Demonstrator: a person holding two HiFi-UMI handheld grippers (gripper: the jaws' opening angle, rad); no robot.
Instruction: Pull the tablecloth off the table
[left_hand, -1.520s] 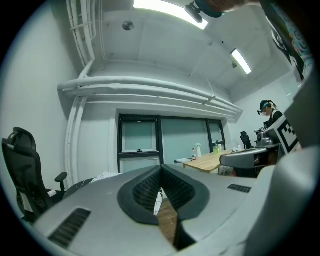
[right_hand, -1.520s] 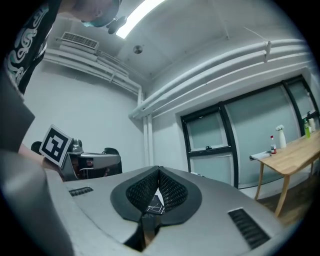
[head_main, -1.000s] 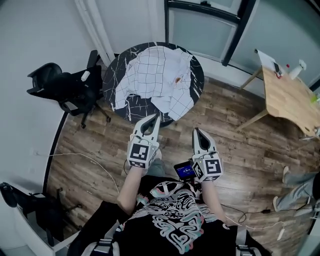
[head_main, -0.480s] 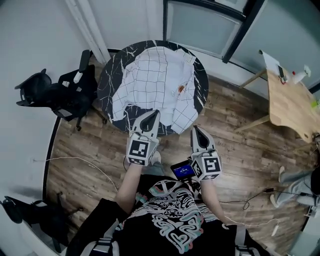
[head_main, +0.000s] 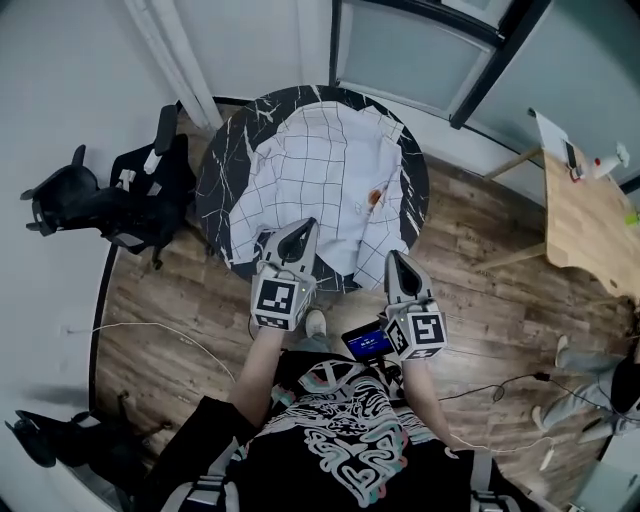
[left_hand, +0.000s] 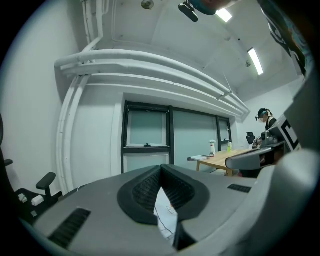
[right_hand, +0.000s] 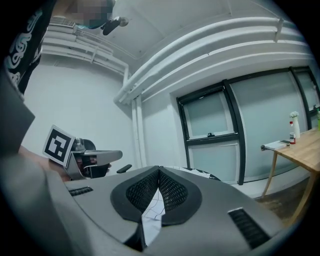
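Note:
A white tablecloth (head_main: 320, 180) with a dark grid lies crumpled on the round black marble table (head_main: 225, 190), with a small reddish stain near its right side. My left gripper (head_main: 303, 228) is shut and empty, and its tip stands over the cloth's near edge. My right gripper (head_main: 394, 258) is also shut and empty, at the table's near right rim. In the left gripper view the closed left gripper (left_hand: 161, 168) points over the tablecloth (left_hand: 165, 216). Below the closed right gripper (right_hand: 159, 170) a strip of the tablecloth (right_hand: 149, 220) shows.
A black office chair (head_main: 110, 195) stands left of the table. A wooden table (head_main: 590, 220) with a spray bottle (head_main: 612, 157) is at the right. Cables (head_main: 170, 335) trail over the wood floor. A person's legs (head_main: 600, 385) are at the far right.
The table has come closer in the head view. Both gripper tips now reach its near edge, the left over the cloth. Both grippers stay shut.

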